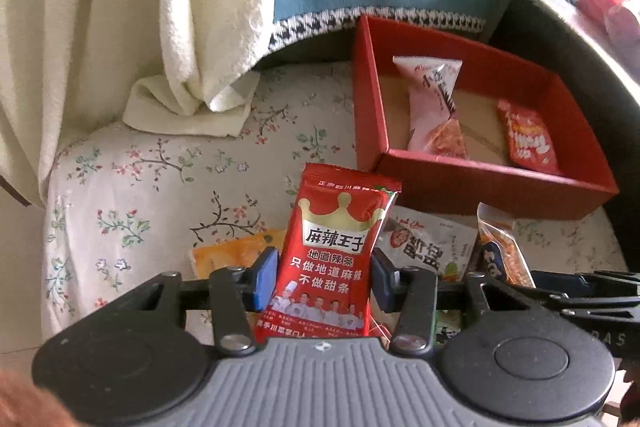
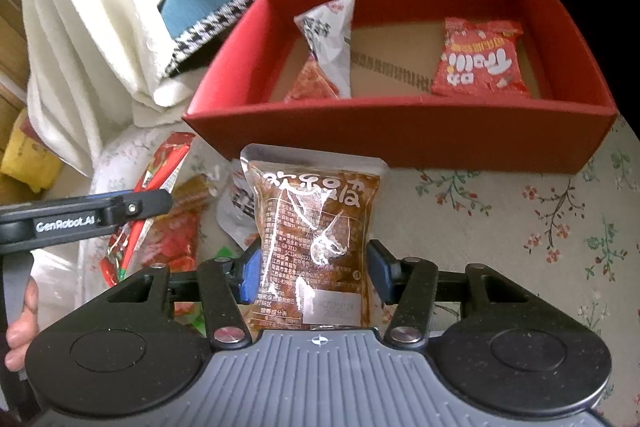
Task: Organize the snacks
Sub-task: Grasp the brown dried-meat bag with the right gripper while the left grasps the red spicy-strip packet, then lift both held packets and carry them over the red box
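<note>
Both tongs loaded, mid-transfer step. Left tongs (image 1: 324, 281) pinch the red crown packet (image 1: 336, 259), upright above the floral cloth (image 1: 140, 195). Right tongs (image 2: 314, 273) pinch the brown clear packet (image 2: 316, 227), just short of the red box (image 2: 400, 143), which holds two packets already. Judged next: carry each over the near wall, then release inside; loose packets remain outside.
</note>
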The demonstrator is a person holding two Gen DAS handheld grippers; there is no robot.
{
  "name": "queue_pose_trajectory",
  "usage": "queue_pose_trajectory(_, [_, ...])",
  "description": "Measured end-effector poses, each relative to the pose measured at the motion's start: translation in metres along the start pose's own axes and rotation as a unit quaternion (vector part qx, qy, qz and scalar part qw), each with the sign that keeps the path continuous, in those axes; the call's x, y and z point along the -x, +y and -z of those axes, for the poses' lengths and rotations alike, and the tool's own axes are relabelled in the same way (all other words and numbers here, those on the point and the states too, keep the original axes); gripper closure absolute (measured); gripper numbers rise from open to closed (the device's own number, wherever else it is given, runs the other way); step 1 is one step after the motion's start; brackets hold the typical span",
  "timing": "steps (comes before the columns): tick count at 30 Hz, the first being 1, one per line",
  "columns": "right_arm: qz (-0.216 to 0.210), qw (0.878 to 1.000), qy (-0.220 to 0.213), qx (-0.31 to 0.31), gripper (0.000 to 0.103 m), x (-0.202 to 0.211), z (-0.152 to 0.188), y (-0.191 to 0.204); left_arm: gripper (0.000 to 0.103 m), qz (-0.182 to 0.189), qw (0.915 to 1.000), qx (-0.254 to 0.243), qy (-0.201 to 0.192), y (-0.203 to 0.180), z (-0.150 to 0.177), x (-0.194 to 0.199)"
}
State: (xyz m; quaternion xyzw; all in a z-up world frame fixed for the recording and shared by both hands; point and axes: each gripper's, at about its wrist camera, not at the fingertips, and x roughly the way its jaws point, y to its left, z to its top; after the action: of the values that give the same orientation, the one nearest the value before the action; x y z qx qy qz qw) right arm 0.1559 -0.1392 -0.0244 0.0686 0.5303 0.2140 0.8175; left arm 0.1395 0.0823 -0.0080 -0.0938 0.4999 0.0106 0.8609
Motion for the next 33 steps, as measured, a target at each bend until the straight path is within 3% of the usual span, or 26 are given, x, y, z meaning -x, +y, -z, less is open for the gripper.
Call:
queue_pose_trajectory(12, [-0.018,1.0,-0.021,0.01,0.042,0.011,-0.005,0.01,0.062,0.033,0.9989,-0.012,-0.033,-0.013,-0.002,0.031])
queue_pose_trajectory(33, [-0.042,0.997,-0.06,0.005,0.042,0.038,-0.012,0.013,0.062,0.021,0.9973,-0.032,-0.063,-0.024,-0.003,0.045])
